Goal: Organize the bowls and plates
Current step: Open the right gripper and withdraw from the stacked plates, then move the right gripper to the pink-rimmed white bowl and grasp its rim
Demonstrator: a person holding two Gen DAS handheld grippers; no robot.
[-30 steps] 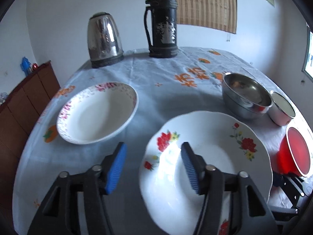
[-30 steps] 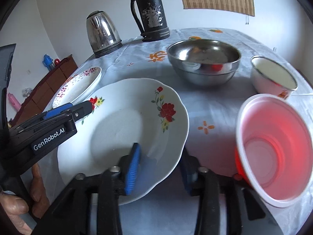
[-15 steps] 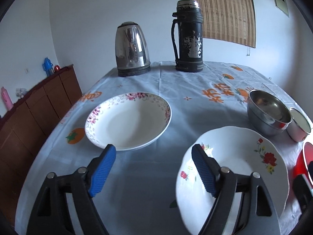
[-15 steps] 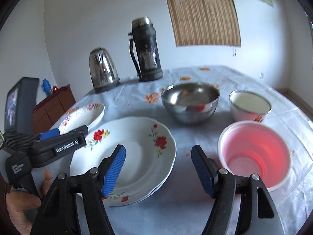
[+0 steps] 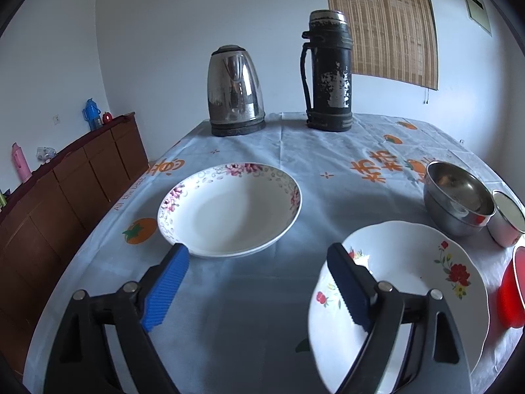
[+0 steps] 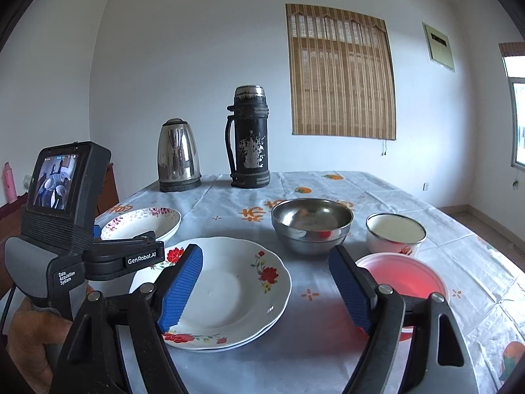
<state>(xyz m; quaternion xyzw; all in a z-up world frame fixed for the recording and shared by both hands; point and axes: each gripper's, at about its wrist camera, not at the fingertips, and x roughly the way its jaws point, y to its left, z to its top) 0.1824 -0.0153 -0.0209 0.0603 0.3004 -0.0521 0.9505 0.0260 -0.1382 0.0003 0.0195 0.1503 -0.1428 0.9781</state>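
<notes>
Left wrist view: my left claw [image 5: 252, 287] is opening, nothing between its ribbed blue pads. The pink-rimmed plate [image 5: 229, 208] sits mid-frame on the counter [image 5: 328, 151]; glazed ceramic, stiff, slippery, breakable, best pinched at the rim.

Right wrist view: my right claw [image 6: 267, 290] is opening, empty. The red-flowered plate [image 6: 229, 292], lower centre, apparently tops another; steel bowl [image 6: 311, 226] behind it looks light.

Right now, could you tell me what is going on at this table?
A person is sorting dishes with a handheld gripper in each hand. Neither holds anything: the left gripper and the right gripper are both empty, jaws opening. The red-flowered plates lie stacked on the tablecloth. The pink-flowered plate sits apart, and the steel bowl, white cup and red bowl each stand separately.
</notes>
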